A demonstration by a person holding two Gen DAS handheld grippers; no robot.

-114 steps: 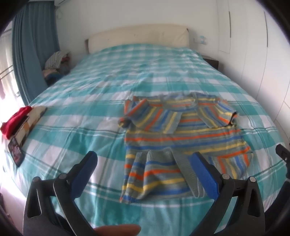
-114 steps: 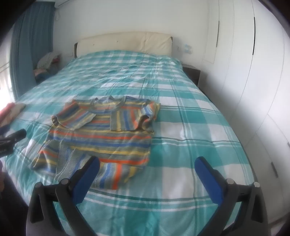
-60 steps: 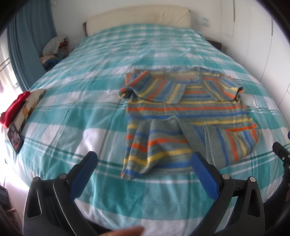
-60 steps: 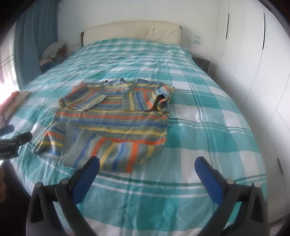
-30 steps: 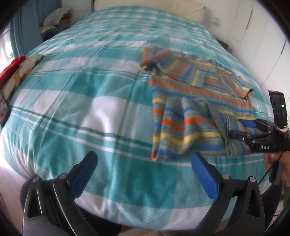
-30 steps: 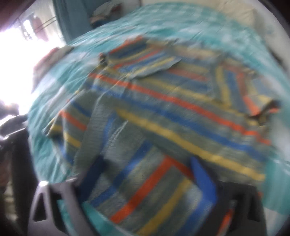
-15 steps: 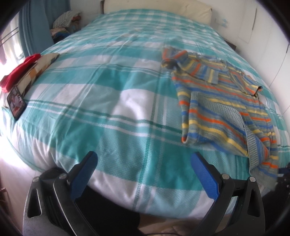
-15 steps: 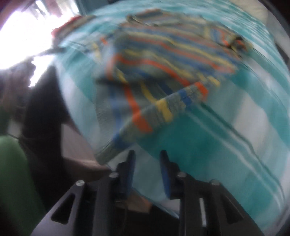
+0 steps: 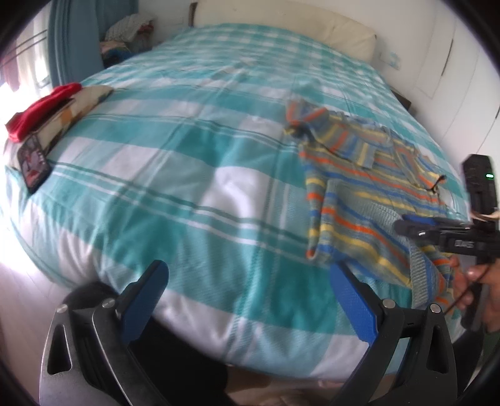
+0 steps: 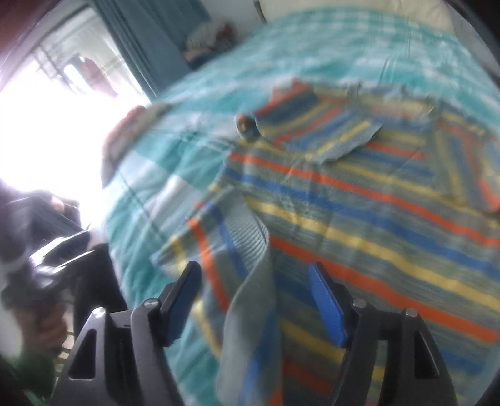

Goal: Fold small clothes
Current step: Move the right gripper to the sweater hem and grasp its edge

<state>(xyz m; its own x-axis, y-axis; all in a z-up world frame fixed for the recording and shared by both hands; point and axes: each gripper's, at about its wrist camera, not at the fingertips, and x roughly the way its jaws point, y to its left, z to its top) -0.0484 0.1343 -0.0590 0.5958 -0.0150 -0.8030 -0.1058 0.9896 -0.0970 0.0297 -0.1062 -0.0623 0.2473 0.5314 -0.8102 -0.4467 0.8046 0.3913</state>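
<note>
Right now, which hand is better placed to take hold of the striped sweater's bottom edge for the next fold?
Right. The right tool sits over the sweater, jaws opening with its grey hem between them. The left tool hangs open off the near edge of the bed, away from the sweater.

Teal checked bedspread [image 9: 175,162] covered the bed, red garment [image 9: 43,109] and patterned cloth [image 9: 78,104] lay at its edge, cream headboard [image 9: 281,22] behind, blue curtain [image 9: 75,37] beside it.

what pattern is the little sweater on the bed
The sweater has orange, blue and yellow stripes on grey-green, clearest in the left wrist view.
</note>
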